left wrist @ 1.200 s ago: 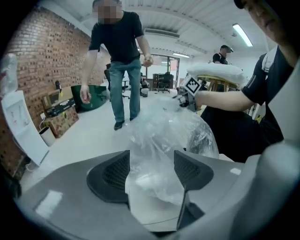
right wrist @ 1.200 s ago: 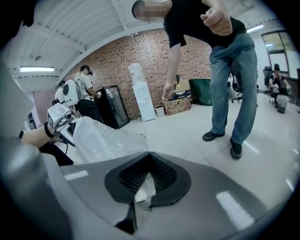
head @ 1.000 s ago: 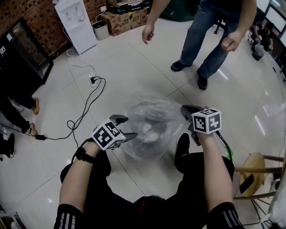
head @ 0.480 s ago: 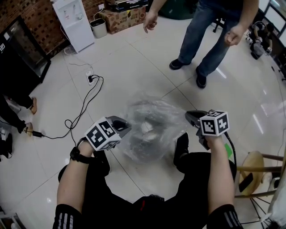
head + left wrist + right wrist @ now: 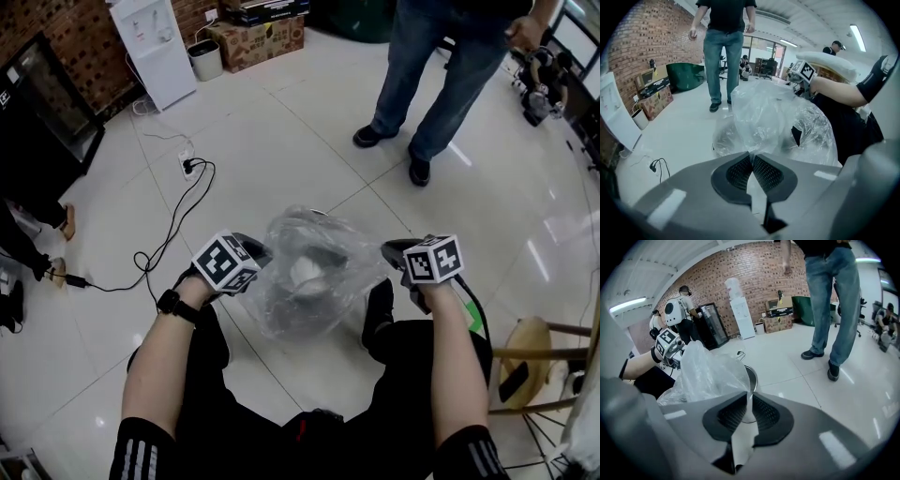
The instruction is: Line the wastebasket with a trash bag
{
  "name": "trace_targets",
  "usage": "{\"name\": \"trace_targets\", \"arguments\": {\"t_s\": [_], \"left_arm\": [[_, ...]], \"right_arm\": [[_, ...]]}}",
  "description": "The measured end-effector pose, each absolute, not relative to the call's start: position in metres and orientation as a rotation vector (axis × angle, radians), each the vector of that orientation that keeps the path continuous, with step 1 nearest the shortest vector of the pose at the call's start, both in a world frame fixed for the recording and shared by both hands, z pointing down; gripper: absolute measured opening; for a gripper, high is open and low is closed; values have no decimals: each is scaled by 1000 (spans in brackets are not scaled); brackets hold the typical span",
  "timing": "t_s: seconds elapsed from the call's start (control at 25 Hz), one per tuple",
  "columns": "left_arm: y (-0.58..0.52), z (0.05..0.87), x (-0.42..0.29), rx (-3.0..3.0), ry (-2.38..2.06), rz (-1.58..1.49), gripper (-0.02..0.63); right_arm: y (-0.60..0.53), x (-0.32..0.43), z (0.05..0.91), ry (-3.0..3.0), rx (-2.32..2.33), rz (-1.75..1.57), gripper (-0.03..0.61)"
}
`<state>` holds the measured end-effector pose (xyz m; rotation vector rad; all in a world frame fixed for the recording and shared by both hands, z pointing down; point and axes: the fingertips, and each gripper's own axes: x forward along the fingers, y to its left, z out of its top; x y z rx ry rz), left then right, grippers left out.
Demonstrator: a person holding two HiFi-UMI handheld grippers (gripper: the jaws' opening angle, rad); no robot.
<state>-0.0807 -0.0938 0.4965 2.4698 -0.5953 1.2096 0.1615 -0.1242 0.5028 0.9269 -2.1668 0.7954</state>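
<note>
- Head view: a person crouches on a white tiled floor (image 5: 281,141), arms stretched forward, a gripper in each hand. Just ahead of their knees, a clear trash bag (image 5: 361,267) billows over the wastebasket (image 5: 328,253), which shows through the film as a dark ring. The left gripper (image 5: 253,250) meets the bag's left side and the right gripper (image 5: 394,249) its right side, so the basket stands between them, about equally near to both. A black cable (image 5: 178,234) trails on the floor to the left. A bystander in jeans (image 5: 441,84) stands well beyond the basket.
- Left gripper view: the left gripper (image 5: 751,157) has its jaws closed on a fold of the bag's film, which runs out from between the pads. The bag (image 5: 773,117) rises straight ahead in a crumpled dome, with the other gripper at its far side.
- Right gripper view: the right gripper (image 5: 749,399) also pinches the film. Its jaws have just been opening a little, yet a strip of bag is clamped between the pads. The bag (image 5: 705,373) swells ahead and to the left, and the basket's metal rim (image 5: 752,376) peeks out just past the jaw tips, lower than the held edge.
- Judgement: the bag's mouth stretches side to side between the two grippers, above the rim. The next move likely calls for both hands to draw the film down around the rim. I cannot tell how much of the rim is already inside it.
</note>
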Motion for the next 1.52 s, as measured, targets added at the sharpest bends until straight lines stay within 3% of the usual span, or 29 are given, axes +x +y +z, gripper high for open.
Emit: {"name": "trace_targets", "arguments": {"t_s": [0.08,0.16,0.36,0.64,0.8,1.16,1.32,1.52], "left_arm": [[-100,505,-81,2448,-604,1238,7],[-107,507,-80,2437,-621,1243,7],[-119,507,-83,2430,-659,1259,7],[-122,518,-85,2397,-655,1285,6],[-125,528,-88,2368,-635,1319,6],[-145,551,-93,2348,-611,1428,5],[-159,561,-89,2347,-577,1464,5],[-175,580,-90,2339,-547,1546,4]], "right_arm": [[-127,162,501,-2158,942,775,123],[-132,163,486,-2179,969,721,166],[-139,141,403,-2384,1011,521,172],[-133,43,326,-2530,735,175,172],[-153,-2,388,-2423,545,227,172],[-166,2,537,-2189,348,349,151],[-179,11,577,-2067,314,244,107],[-198,20,618,-1906,194,-24,104]]}}
